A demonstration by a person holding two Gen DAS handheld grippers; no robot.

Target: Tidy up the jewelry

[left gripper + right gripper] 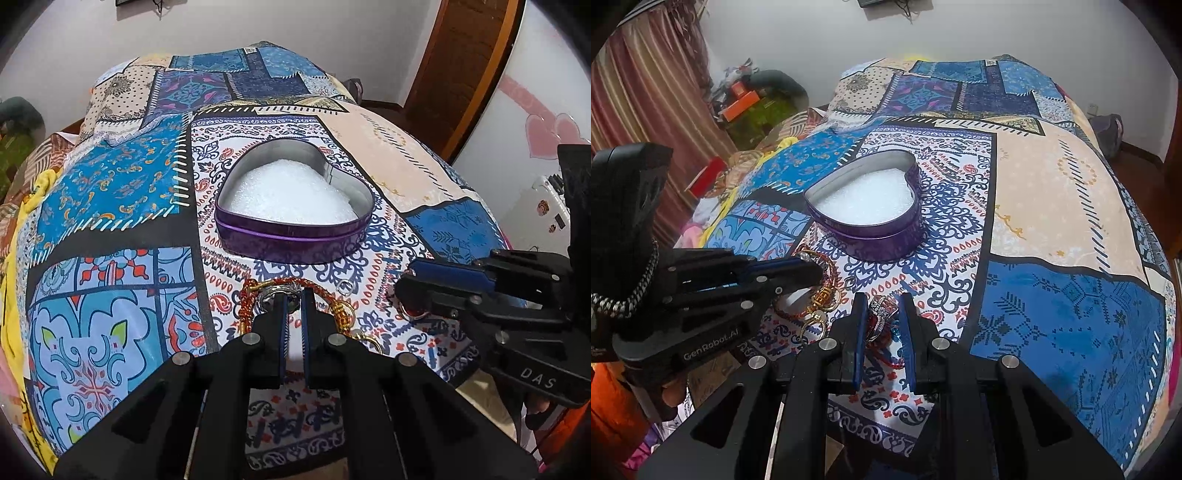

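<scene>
An open purple heart-shaped tin (pixel 291 245) (pixel 879 240) lined with white foam sits mid-bed. Just in front of it my left gripper (pixel 294 295) (pixel 816 267) is shut on a silver piece of a red-and-gold braided bracelet (pixel 251 295) (pixel 827 273) lying on the cover. To its right my right gripper (pixel 882 306) (pixel 400 291) is shut on a silver stone-set ring (pixel 879 314), its tips low over the cloth. A small plain ring (pixel 344 286) (pixel 849 282) lies loose between the grippers. Gold charms (pixel 343 315) (pixel 822 297) trail from the bracelet.
A patchwork bedspread (pixel 122 177) (pixel 1052 206) covers the bed. Red beaded strands (pixel 886 345) lie under the right gripper. Striped curtains (pixel 646 92) and boxes and clutter (pixel 742 103) stand left of the bed, a wooden door (pixel 458 66) to the right. A hand (pixel 674 397) holds the left gripper.
</scene>
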